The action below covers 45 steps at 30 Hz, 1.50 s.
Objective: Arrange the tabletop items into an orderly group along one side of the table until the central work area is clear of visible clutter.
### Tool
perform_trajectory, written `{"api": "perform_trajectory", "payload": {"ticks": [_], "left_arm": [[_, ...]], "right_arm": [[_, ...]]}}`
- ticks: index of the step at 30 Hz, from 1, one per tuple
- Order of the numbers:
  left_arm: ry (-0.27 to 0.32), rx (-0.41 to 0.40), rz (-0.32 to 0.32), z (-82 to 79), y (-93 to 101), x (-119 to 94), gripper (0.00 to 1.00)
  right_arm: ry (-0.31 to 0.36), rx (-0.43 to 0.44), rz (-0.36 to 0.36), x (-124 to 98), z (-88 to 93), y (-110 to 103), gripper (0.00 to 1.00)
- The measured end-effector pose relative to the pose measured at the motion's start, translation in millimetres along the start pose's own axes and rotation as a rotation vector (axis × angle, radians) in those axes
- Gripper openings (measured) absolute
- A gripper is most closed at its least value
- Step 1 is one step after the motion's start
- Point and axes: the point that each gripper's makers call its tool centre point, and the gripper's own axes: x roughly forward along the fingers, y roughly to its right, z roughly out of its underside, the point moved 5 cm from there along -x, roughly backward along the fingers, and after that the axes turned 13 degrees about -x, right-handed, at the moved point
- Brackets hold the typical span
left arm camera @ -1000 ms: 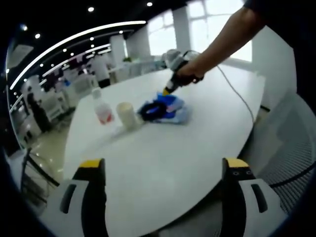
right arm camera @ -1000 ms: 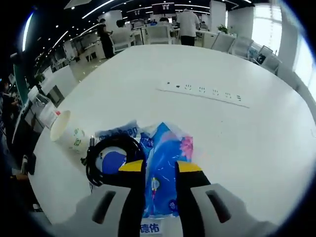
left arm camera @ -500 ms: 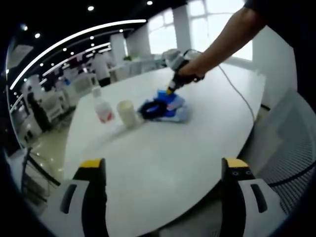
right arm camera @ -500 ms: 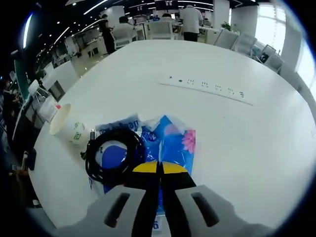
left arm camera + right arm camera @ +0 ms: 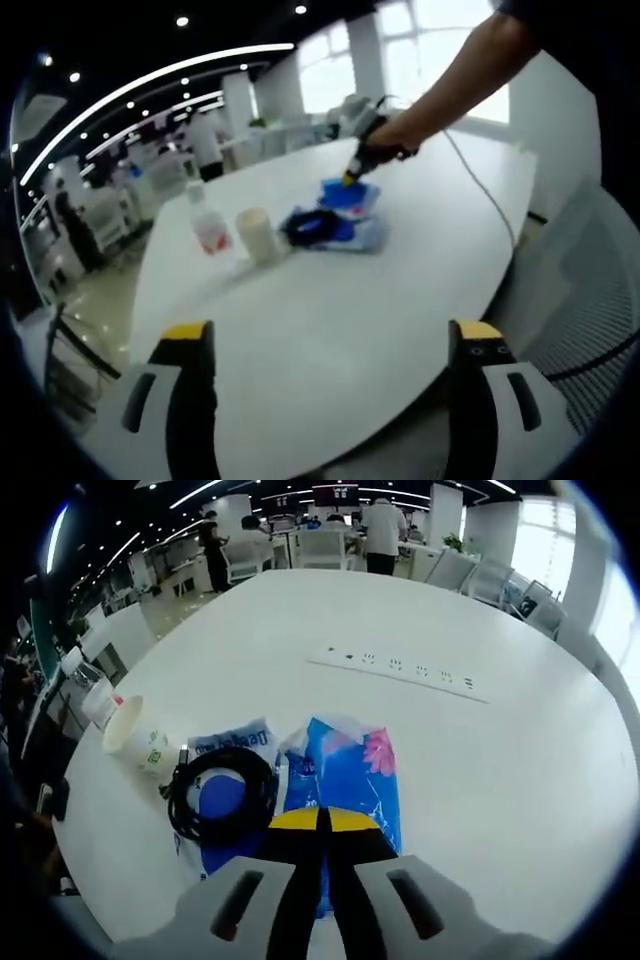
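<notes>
the right gripper (image 5: 322,820), jaws pinched together on the near edge of the blue tissue pack (image 5: 345,775) whose long axis runs straight ahead, is far nearer than the wide-open, empty left gripper (image 5: 325,345).

Open-plan office: desk rows (image 5: 300,545), ceiling light strips (image 5: 150,80), white meeting table (image 5: 480,750).

Blue packet (image 5: 345,790) near end hidden under right claw (image 5: 322,825); print unreadable.
</notes>
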Motion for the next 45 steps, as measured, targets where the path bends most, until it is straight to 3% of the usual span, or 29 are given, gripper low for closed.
{"api": "perform_trajectory", "payload": {"ticks": [12, 22, 45], "left_arm": [[0.01, 0.005, 0.008, -0.8, 1.3, -0.1, 0.94], [0.013, 0.005, 0.01, -1.1, 0.9, 0.0, 0.94], [0.002, -0.003, 0.009, -0.5, 1.5, 0.3, 0.94]], "right_arm": [[0.002, 0.019, 0.042, -9.8, 7.6, 27.3, 0.0], [-0.008, 0.039, 0.076, -28.9, 24.4, 39.6, 0.0], [-0.036, 0.124, 0.14, -34.9, 61.1, 90.9, 0.0]]}}
